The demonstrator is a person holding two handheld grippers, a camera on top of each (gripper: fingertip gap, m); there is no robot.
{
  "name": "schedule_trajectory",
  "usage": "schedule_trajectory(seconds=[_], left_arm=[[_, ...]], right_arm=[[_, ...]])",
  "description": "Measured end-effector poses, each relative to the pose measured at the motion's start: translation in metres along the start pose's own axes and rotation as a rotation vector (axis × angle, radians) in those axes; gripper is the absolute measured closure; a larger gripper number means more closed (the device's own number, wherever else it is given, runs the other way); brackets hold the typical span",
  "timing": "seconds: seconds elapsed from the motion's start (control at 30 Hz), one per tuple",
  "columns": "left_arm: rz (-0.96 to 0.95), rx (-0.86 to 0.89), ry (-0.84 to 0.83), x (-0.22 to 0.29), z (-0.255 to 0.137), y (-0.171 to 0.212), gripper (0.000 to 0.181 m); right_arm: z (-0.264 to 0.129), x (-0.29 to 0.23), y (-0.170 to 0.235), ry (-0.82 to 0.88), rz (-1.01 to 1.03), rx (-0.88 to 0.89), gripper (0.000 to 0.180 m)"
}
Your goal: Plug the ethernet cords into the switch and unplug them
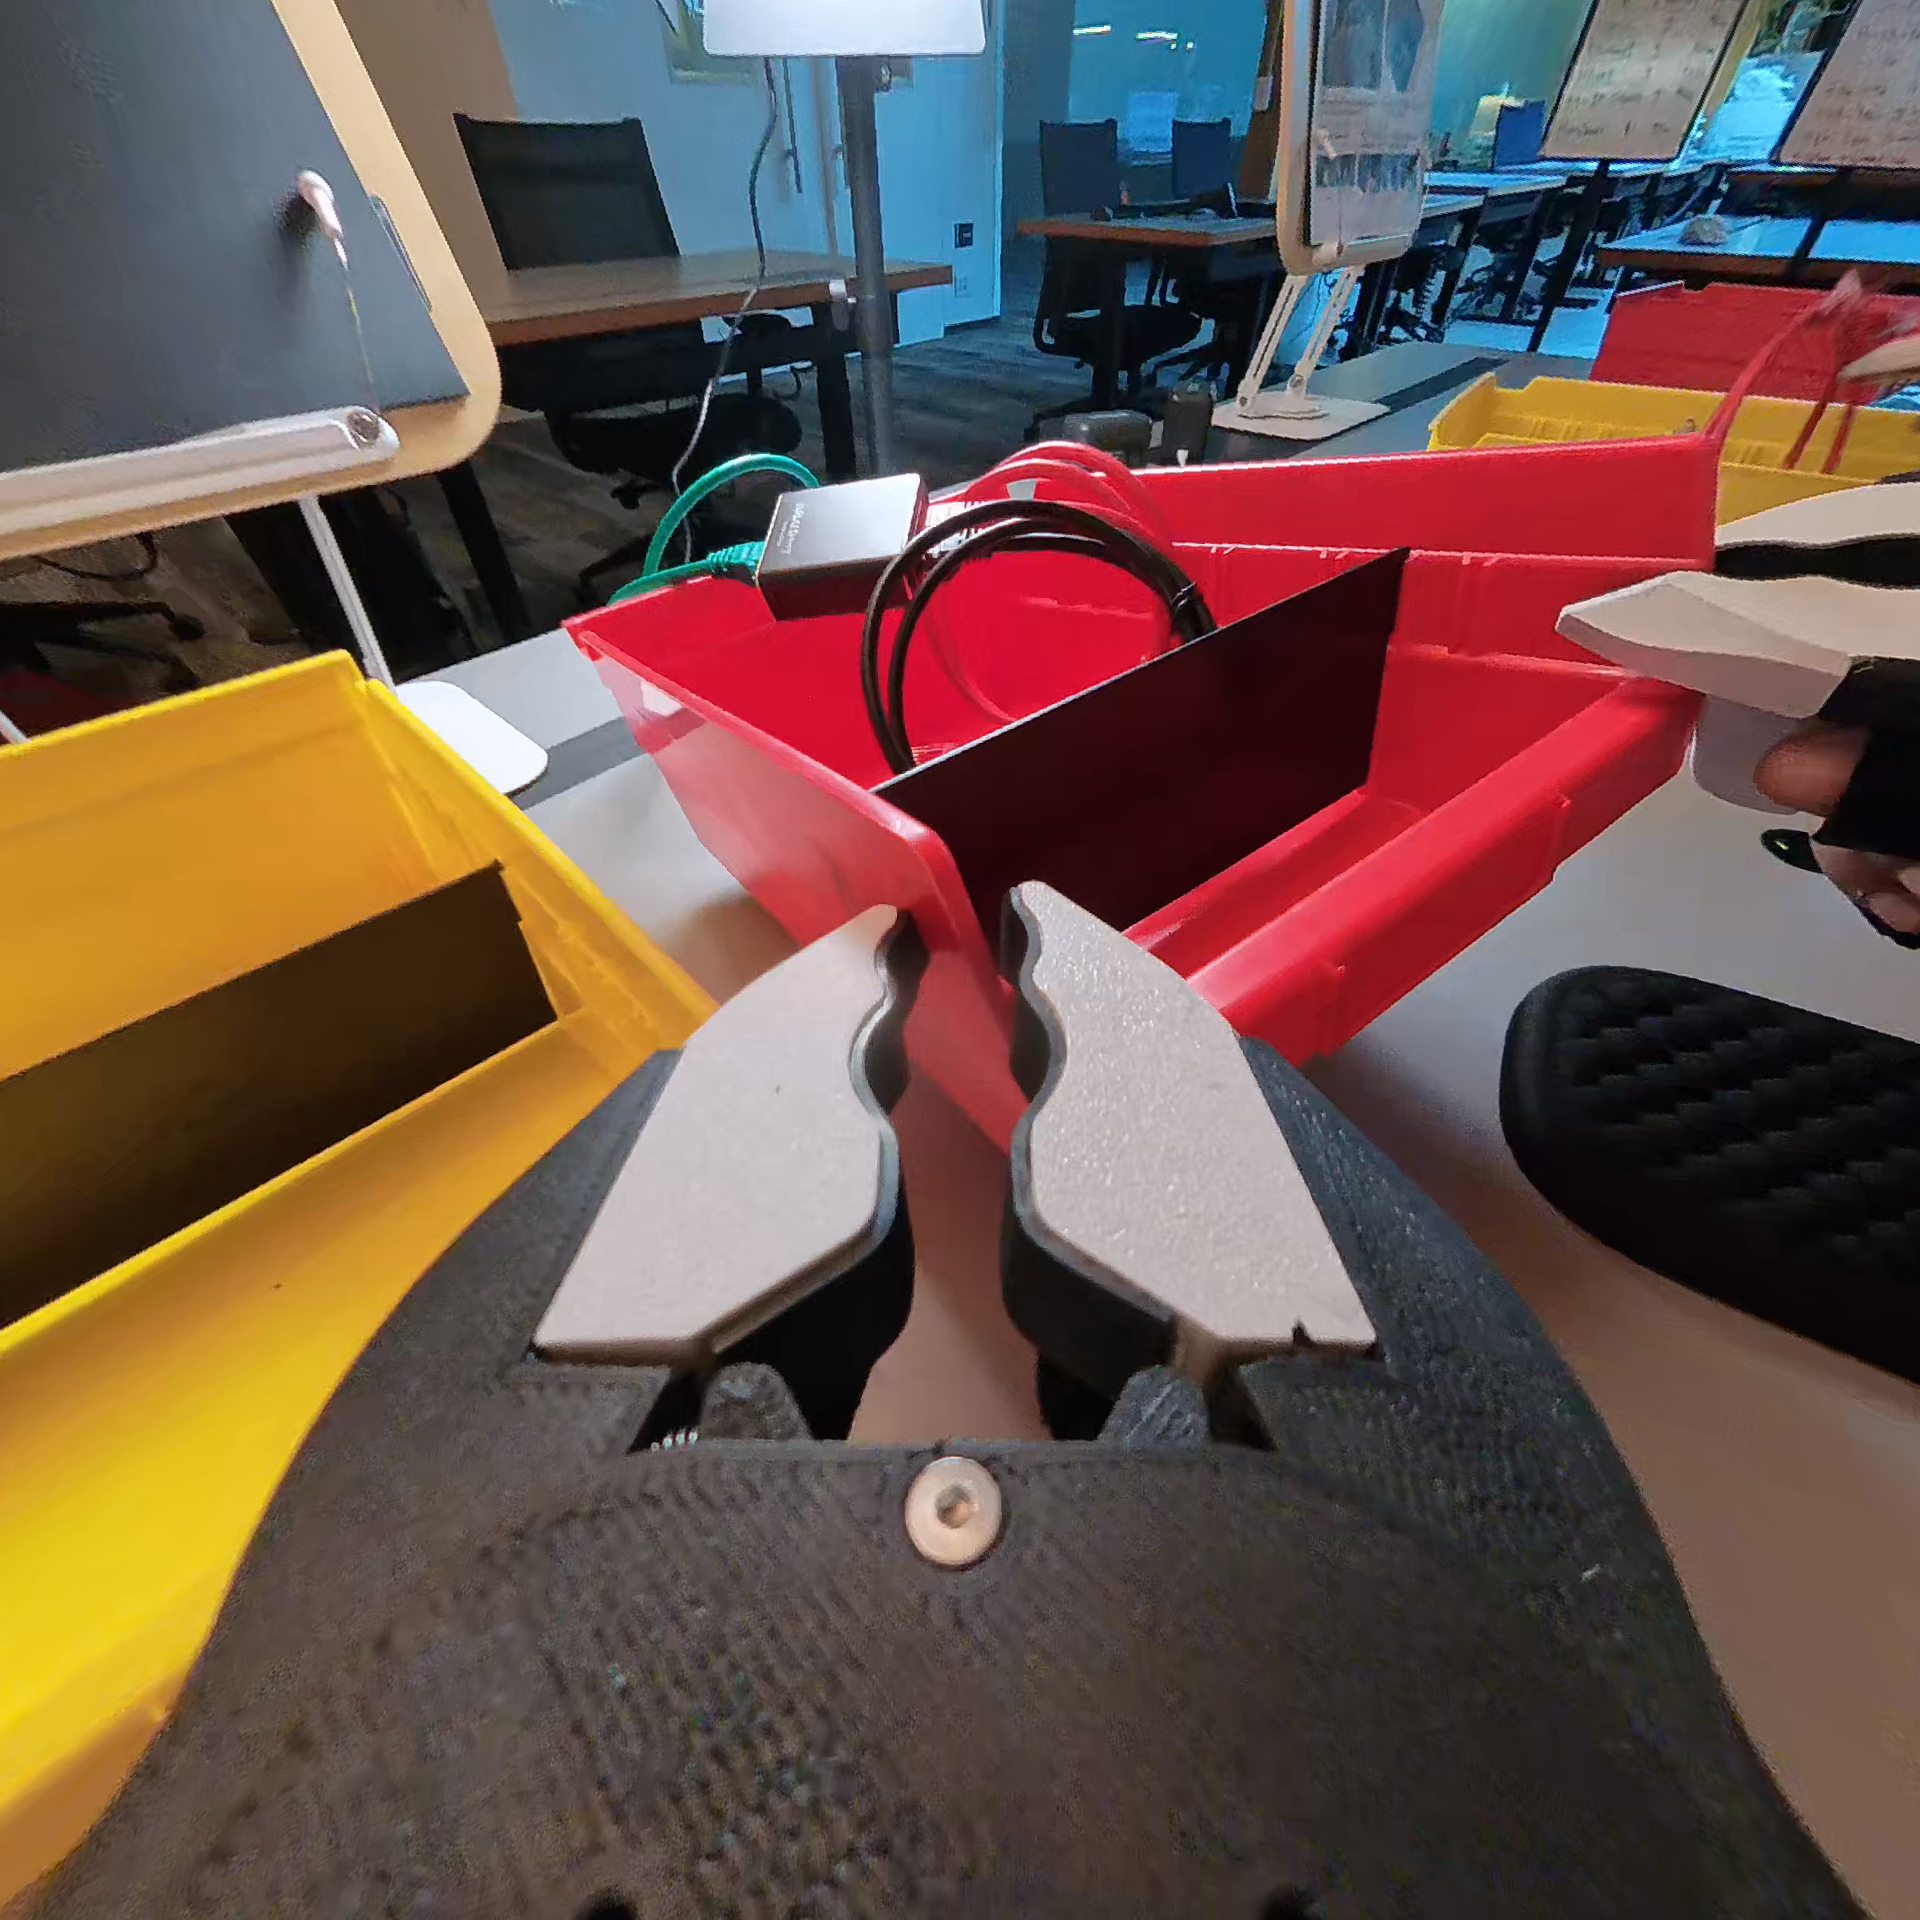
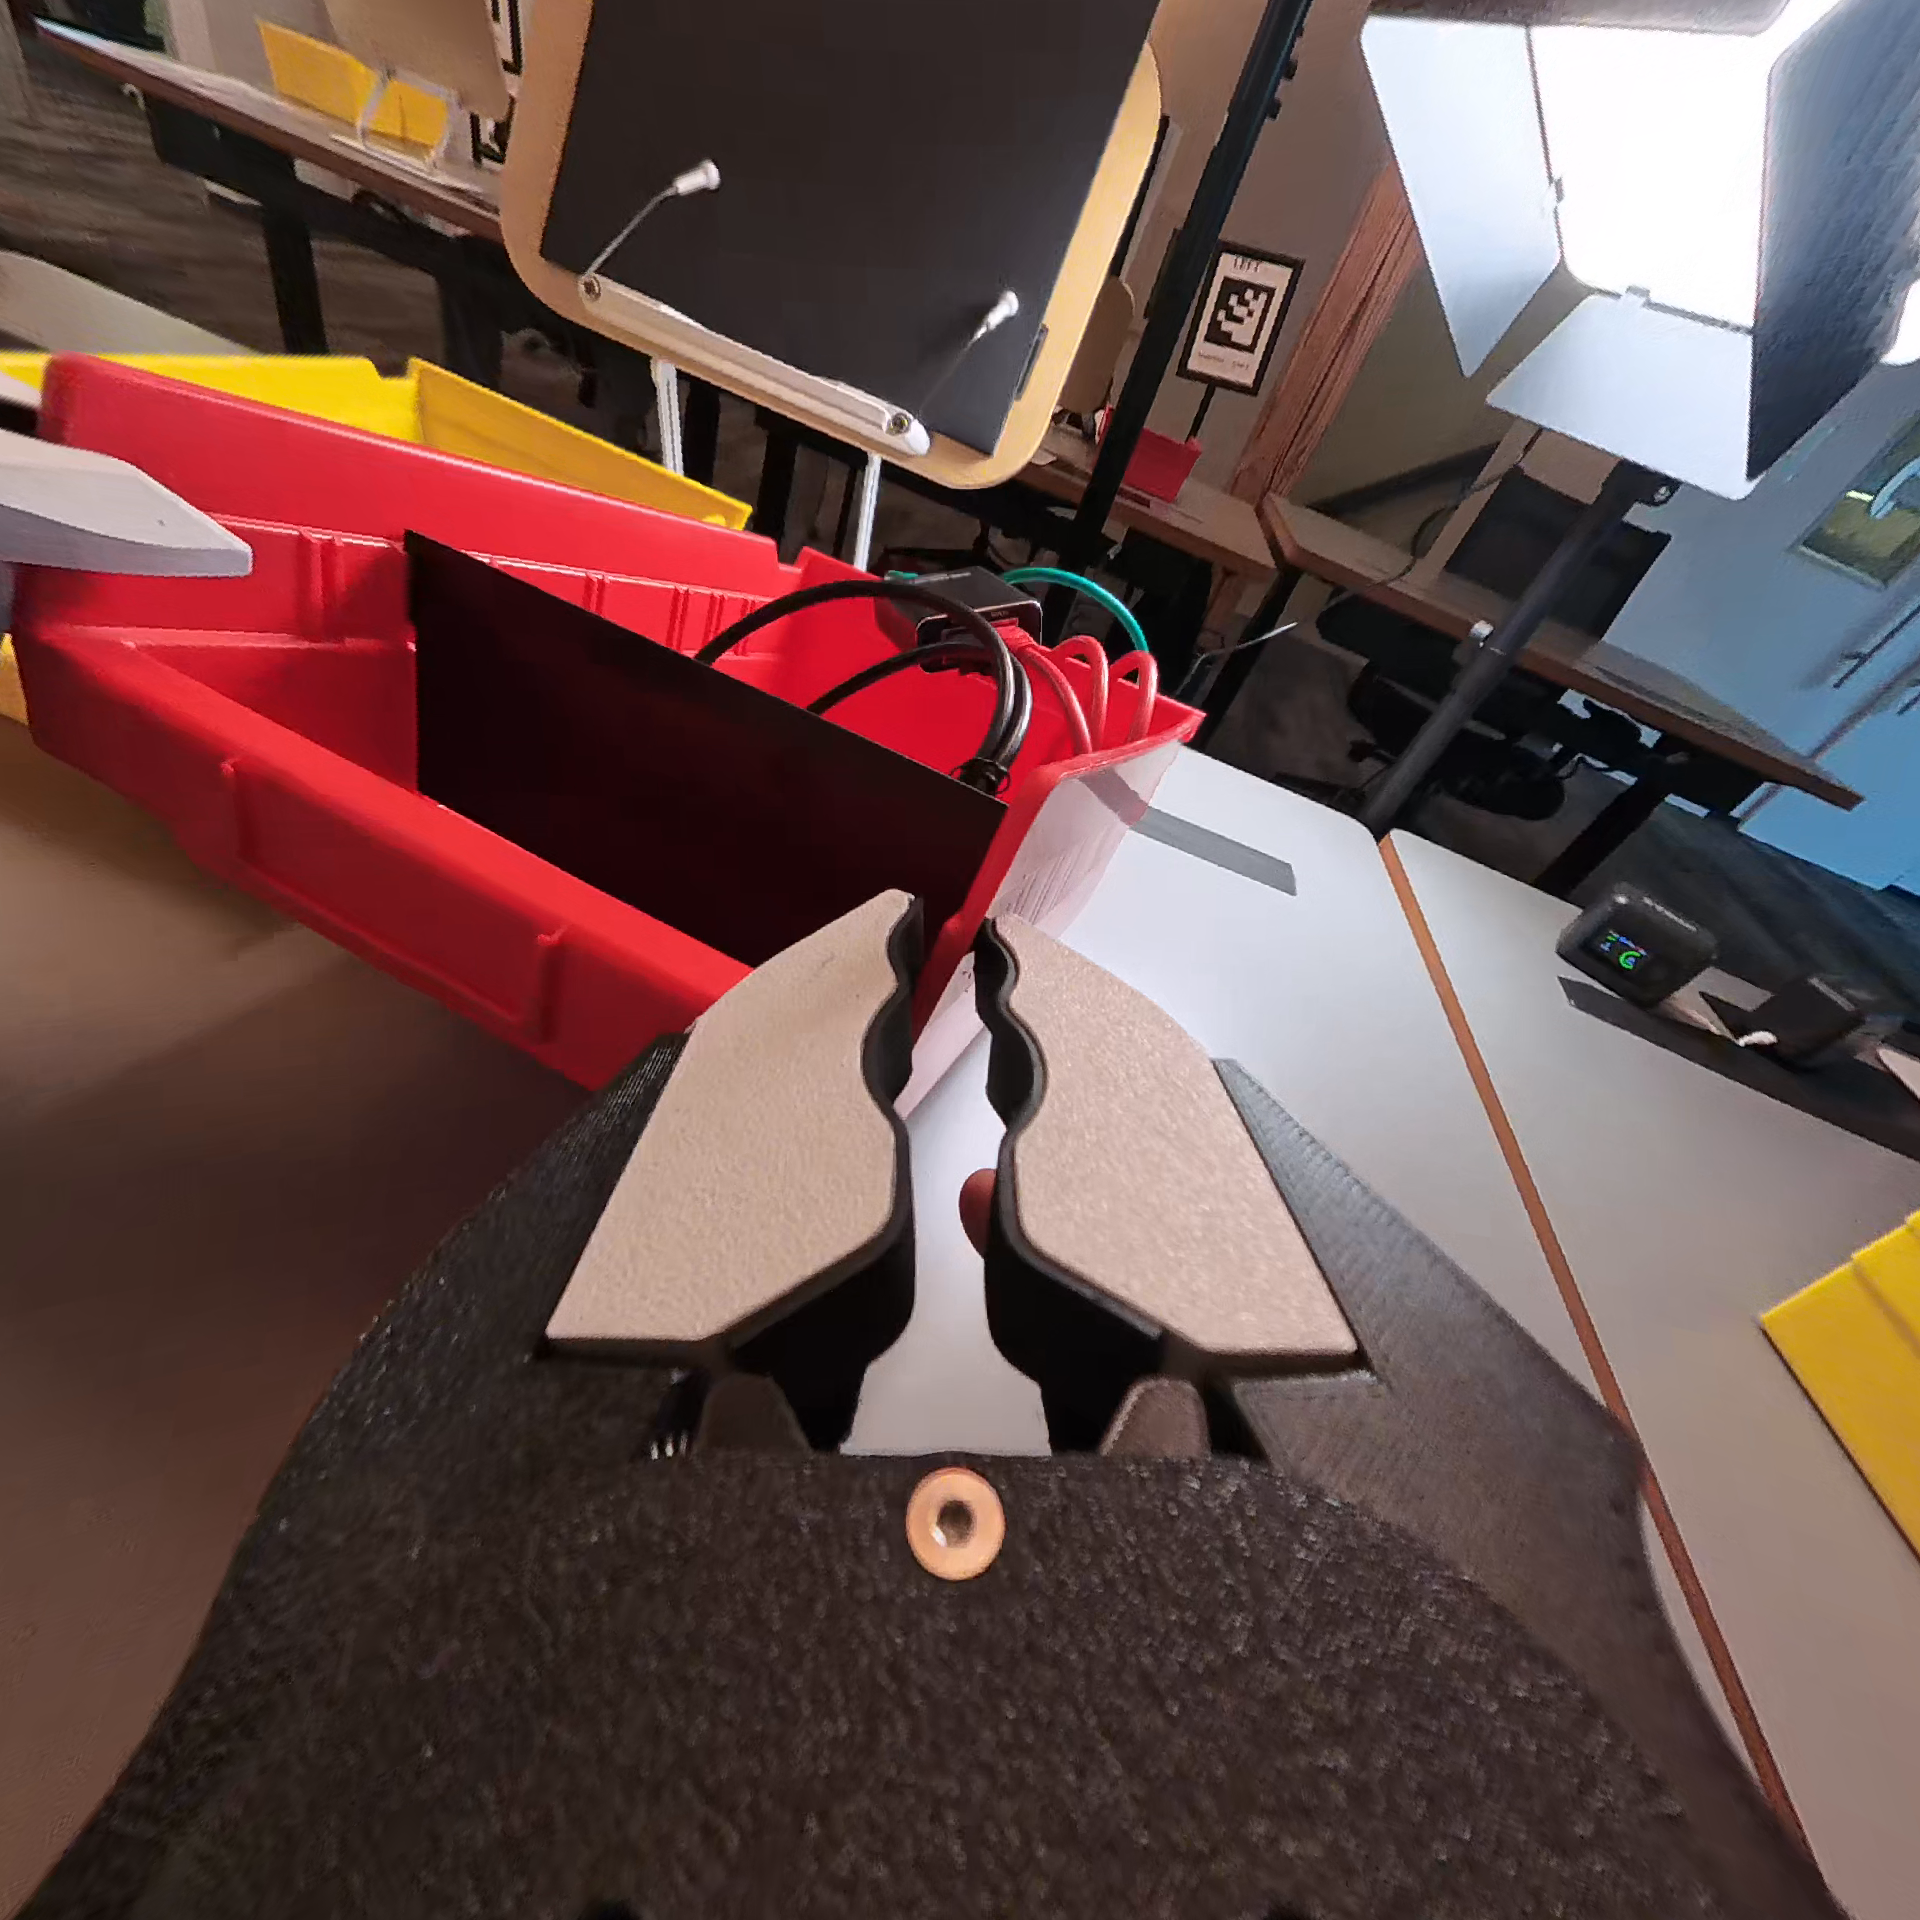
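A red bin (image 1: 1351, 914) holds a small black switch (image 1: 842, 540) at its far end, with black (image 1: 935, 623), red (image 1: 1081, 488) and green (image 1: 717, 499) ethernet cords coiled around it. A black divider (image 1: 1164, 748) crosses the bin. My left gripper (image 1: 961, 935) is shut on the bin's near corner wall. My right gripper (image 2: 948, 925) is shut on another corner of the bin (image 2: 312, 831). The right wrist view also shows the switch (image 2: 961, 603) with the black (image 2: 997, 686), red (image 2: 1091, 675) and green (image 2: 1091, 592) cords at it. Which cords are plugged in is unclear.
A yellow bin (image 1: 260, 935) stands close to the left of the red bin, and another yellow bin (image 1: 1558, 426) stands behind it. A black mesh pad (image 1: 1714, 1122) lies at the right. A small device with a lit screen (image 2: 1636, 951) sits on the neighbouring table. A tablet on a stand (image 2: 831, 208) rises behind.
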State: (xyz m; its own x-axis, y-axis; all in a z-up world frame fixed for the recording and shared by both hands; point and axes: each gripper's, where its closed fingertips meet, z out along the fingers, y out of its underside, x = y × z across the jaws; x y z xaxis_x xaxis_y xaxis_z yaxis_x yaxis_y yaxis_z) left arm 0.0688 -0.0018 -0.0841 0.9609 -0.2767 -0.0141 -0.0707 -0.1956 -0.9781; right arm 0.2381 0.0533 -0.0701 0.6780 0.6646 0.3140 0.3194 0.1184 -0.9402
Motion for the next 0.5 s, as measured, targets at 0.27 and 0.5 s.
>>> schedule_trajectory(seconds=[0.27,0.5], left_arm=[[0.037,0.051,-0.030,-0.006,-0.012,-0.016,0.166],[0.087,0.152,-0.128,-0.031,-0.050,-0.061,0.167]], right_arm=[[-0.001,-0.003,-0.018,0.005,0.012,0.069,0.171],[0.006,-0.019,-0.082,-0.024,0.007,0.219,0.171]])
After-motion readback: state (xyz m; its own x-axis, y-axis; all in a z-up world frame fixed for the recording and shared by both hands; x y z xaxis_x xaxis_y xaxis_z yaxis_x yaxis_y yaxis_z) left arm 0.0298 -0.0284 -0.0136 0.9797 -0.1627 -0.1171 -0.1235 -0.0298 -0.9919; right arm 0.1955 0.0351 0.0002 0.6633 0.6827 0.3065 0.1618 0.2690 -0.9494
